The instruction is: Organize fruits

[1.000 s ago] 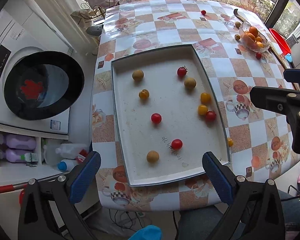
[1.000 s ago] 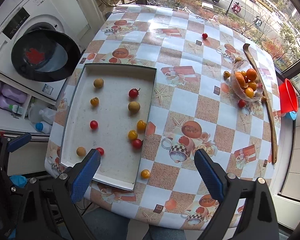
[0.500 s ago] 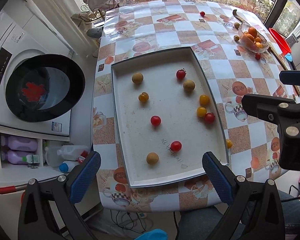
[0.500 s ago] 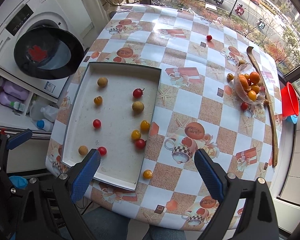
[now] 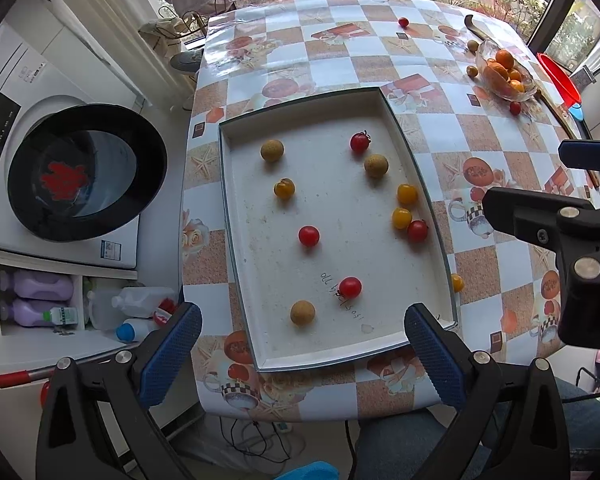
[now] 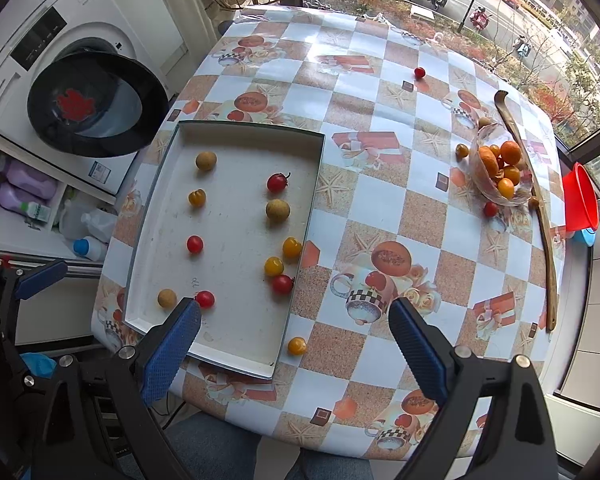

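A white tray (image 5: 332,344) (image 6: 236,354) lies on the checkered table and holds several red tomatoes, yellow tomatoes and brown longans, such as a red tomato (image 5: 350,287) (image 6: 205,299) near its front. One yellow tomato (image 5: 457,282) (image 6: 297,345) lies on the table just right of the tray. My left gripper (image 5: 303,354) is open and empty above the table's front edge. My right gripper (image 6: 294,350) is open and empty, hovering over the tray's front right corner.
A glass bowl of oranges (image 5: 505,74) (image 6: 500,172) stands at the far right with loose fruits beside it. A red tomato (image 5: 403,22) (image 6: 419,72) lies far back. A long wooden stick (image 6: 542,208) and a red bucket (image 6: 580,196) are at the right edge. A washing machine with open door (image 5: 84,172) stands left.
Both grippers have drawn back and up a little, so the table looks smaller. Both stay open; no fruit has moved.
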The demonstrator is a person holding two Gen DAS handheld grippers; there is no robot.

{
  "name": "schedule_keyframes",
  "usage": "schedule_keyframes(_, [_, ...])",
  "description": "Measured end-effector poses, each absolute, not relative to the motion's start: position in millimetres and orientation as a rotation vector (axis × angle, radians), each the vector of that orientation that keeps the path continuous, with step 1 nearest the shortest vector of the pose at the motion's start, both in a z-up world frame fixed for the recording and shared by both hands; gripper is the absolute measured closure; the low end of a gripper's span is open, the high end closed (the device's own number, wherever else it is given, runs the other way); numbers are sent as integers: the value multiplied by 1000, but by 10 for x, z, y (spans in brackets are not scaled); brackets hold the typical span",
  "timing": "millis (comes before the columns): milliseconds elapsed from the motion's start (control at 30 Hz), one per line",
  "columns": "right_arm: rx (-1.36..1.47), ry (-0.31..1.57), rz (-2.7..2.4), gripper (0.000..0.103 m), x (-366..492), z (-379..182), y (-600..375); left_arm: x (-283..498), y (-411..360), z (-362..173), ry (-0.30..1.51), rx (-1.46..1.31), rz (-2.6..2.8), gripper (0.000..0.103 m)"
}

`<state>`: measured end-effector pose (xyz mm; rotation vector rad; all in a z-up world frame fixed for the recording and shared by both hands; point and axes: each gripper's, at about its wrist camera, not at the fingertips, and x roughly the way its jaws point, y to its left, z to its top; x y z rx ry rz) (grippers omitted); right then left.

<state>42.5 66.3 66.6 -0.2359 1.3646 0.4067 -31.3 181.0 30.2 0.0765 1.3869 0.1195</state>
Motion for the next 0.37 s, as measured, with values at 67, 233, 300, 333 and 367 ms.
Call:
schedule_keyframes(67, [-236, 1366, 407, 7, 426, 664, 663, -313, 1814, 300, 1387, 71, 120, 1])
schedule_keyframes(233, [-236, 1370, 410, 7, 409, 649, 651, -319, 1831, 352, 1356, 56, 116, 1])
schedule_keyframes(300, [-237, 1371, 412, 7, 397, 641, 645, -310, 1826, 359, 1351, 64, 115, 1])
schedule_keyframes(333, [-237, 1371, 412, 7, 395, 641, 644, -310, 1819, 357, 1352, 68, 114, 1])
schedule_keyframes(367, [-238, 1370, 413, 7, 390, 640, 644, -309, 1816, 349, 1355, 72, 116, 1])
